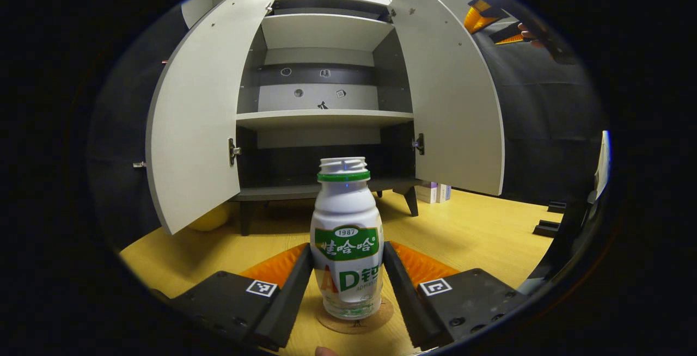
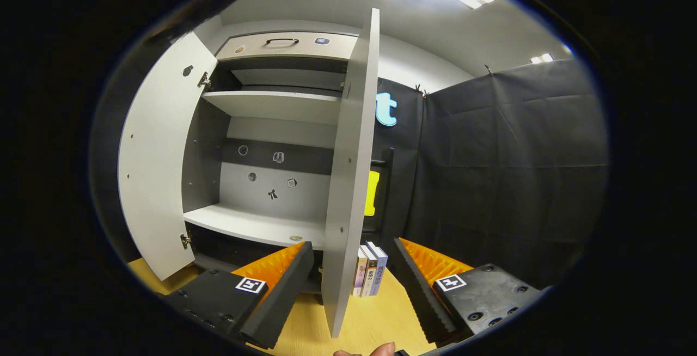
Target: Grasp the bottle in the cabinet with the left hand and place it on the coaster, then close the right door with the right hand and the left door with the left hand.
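White plastic with a green neck ring and green label band: that is the bottle (image 1: 347,236) I see in the left gripper view, standing upright and uncapped on a round cork coaster (image 1: 356,319) on the yellow wooden table (image 1: 479,231). My left gripper (image 1: 348,282) sits around the bottle's lower half, one finger on each side; they lie close against its sides, but I cannot tell whether they press on it. Behind it stands the cabinet (image 1: 326,119) with both doors swung wide, the left door (image 1: 196,122) and the right door (image 1: 457,105) flanking bare shelves; small stickers dot the back panel. A few books (image 1: 435,192) stand on the table by the cabinet's right leg. High at the upper right I can make out the other gripper (image 1: 490,21) and a hand.

In the right gripper view, my right gripper (image 2: 351,285) is spread wide, and the right door's (image 2: 348,182) edge stands between the two fingers, touching neither that I can see. The cabinet's (image 2: 272,127) shelves look bare apart from a small round mark on the lower one. The books (image 2: 370,274) stand just beyond the door.
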A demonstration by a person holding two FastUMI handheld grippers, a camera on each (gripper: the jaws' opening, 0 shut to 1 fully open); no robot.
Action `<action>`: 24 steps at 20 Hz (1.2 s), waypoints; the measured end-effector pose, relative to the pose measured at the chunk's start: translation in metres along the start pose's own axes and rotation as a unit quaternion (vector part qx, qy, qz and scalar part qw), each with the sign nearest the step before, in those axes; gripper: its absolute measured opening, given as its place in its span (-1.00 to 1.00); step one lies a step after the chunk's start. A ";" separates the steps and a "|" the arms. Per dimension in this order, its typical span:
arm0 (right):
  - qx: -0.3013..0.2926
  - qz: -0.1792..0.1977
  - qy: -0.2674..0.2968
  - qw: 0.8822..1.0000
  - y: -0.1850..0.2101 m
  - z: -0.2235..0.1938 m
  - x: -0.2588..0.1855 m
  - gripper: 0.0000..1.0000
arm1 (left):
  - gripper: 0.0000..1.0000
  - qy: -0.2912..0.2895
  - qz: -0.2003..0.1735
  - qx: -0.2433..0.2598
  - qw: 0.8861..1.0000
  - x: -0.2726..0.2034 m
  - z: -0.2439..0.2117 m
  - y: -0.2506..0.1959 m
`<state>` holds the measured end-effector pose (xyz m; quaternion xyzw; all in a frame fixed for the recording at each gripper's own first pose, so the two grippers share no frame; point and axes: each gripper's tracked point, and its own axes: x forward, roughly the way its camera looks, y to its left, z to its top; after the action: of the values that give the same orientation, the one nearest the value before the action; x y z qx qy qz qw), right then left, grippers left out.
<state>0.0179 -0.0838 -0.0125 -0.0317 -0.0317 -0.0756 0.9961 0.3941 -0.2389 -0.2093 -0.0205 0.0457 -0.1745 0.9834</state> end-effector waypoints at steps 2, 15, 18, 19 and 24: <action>-0.003 -0.001 0.003 1.000 0.001 -0.003 0.000 0.94 | 0.62 0.001 0.004 -0.001 1.000 0.000 -0.003 0.001; 0.012 -0.007 0.025 1.000 0.001 -0.009 -0.004 0.94 | 0.88 0.079 -0.012 -0.021 0.997 -0.036 -0.026 -0.004; 0.003 0.004 0.034 0.999 0.003 -0.011 -0.007 0.94 | 0.88 0.090 0.001 -0.029 0.996 -0.066 -0.004 0.004; 0.002 0.008 0.034 0.999 0.003 -0.010 -0.009 0.94 | 0.87 0.090 0.007 -0.034 0.995 -0.074 0.010 0.009; 0.017 0.026 0.032 0.999 0.000 0.001 -0.017 0.94 | 0.87 0.059 0.032 -0.043 0.997 -0.104 0.108 0.034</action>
<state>0.0010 -0.0813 -0.0129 -0.0134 -0.0007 -0.0500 0.9987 0.3185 -0.1688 -0.0951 -0.0508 0.1121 -0.1415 0.9823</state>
